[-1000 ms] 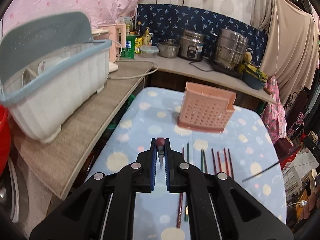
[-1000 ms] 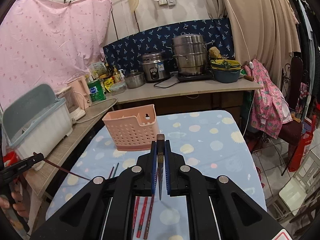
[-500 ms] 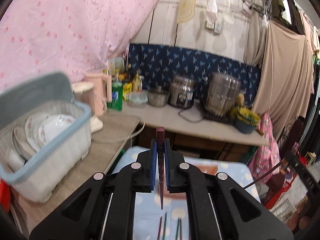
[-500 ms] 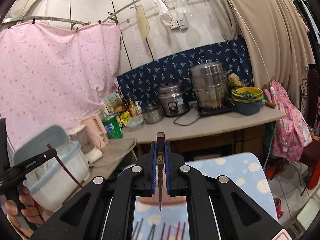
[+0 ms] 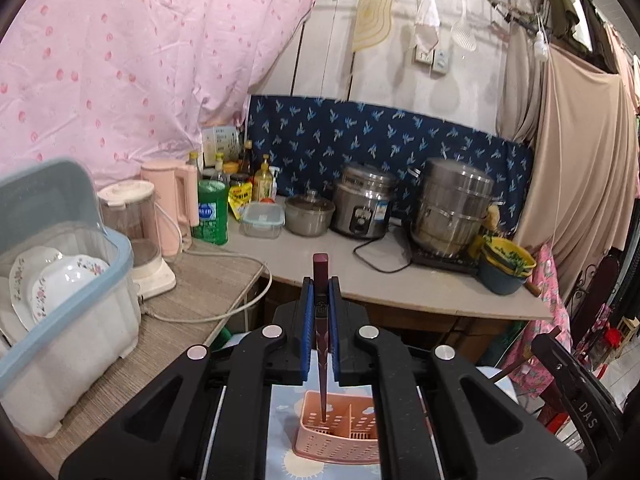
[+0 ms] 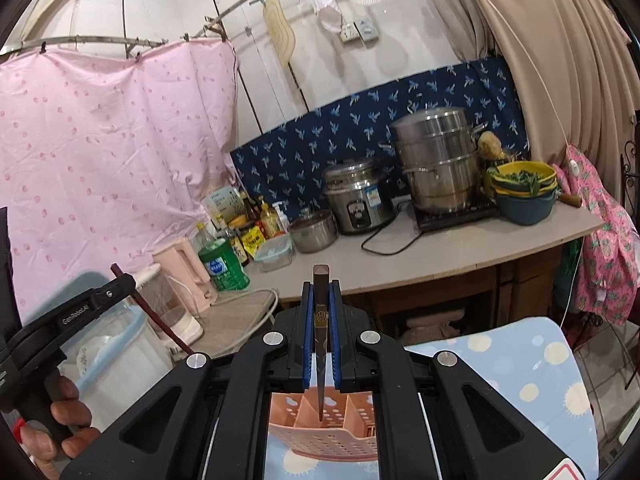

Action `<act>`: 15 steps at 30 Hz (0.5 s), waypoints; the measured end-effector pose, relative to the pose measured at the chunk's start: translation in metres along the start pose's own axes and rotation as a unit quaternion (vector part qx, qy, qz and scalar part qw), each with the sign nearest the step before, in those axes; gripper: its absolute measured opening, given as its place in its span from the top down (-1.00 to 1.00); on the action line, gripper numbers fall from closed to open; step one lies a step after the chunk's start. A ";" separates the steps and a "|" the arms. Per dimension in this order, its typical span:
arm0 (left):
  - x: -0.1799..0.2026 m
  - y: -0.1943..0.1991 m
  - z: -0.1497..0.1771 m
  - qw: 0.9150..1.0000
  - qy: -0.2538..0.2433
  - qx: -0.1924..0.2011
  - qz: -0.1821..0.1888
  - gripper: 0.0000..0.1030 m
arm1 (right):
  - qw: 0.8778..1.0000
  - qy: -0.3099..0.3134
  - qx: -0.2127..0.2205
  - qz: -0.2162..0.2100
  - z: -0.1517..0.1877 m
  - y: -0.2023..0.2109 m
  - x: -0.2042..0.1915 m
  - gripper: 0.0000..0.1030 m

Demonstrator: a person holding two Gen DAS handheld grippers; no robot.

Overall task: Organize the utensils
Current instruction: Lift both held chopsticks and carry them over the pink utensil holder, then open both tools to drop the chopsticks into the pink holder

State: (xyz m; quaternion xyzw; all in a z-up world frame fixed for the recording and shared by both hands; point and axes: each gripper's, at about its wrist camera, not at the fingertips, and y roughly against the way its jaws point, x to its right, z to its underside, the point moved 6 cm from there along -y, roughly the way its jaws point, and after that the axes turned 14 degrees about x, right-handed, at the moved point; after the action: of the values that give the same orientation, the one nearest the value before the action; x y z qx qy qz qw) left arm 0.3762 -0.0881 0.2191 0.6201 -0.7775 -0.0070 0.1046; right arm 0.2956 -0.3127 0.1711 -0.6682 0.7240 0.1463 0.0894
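The left tool (image 5: pixel 320 320) is clamped on a dark red tapered chopstick (image 5: pixel 321 344), the right tool (image 6: pixel 320 328) on a dark brown one (image 6: pixel 320 344); both sticks point tip-down over the pink perforated plastic utensil basket (image 5: pixel 340 436) directly below on the spotted blue surface (image 6: pixel 520 368)

Pink dotted curtain (image 5: pixel 132 60) fills upper left. Blue leaf-print cloth (image 5: pixel 384 140) backs the counter (image 5: pixel 400 280) at mid-frame. On it: steel steamer pot (image 5: pixel 456 204) right of rice cooker (image 5: pixel 366 208), green bottle (image 5: pixel 210 216), pink kettle (image 5: pixel 172 204). Dish bin with plates (image 5: pixel 60 304) lower left. Beige drape (image 5: pixel 572 152) at right edge.
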 end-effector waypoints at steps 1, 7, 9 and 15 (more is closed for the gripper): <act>-0.002 -0.004 0.007 1.000 -0.001 -0.006 -0.002 0.87 | 1.000 0.004 -0.006 0.002 0.007 -0.003 0.001 0.86; -0.012 -0.019 0.041 0.999 -0.001 -0.038 -0.007 0.86 | 0.999 0.009 -0.036 0.012 0.040 -0.021 0.012 0.86; -0.015 -0.021 0.046 0.999 -0.001 -0.044 -0.008 0.86 | 0.999 0.011 -0.041 0.014 0.047 -0.022 0.014 0.86; -0.022 -0.017 0.055 0.998 -0.004 -0.053 -0.016 0.78 | 0.999 0.018 -0.028 0.018 0.045 -0.013 0.014 0.77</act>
State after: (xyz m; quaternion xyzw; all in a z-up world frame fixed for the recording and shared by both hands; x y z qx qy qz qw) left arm 0.3881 -0.0770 0.1591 0.6261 -0.7664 -0.0518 0.1340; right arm 0.3045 -0.3116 0.1233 -0.6601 0.7326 0.1566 0.0552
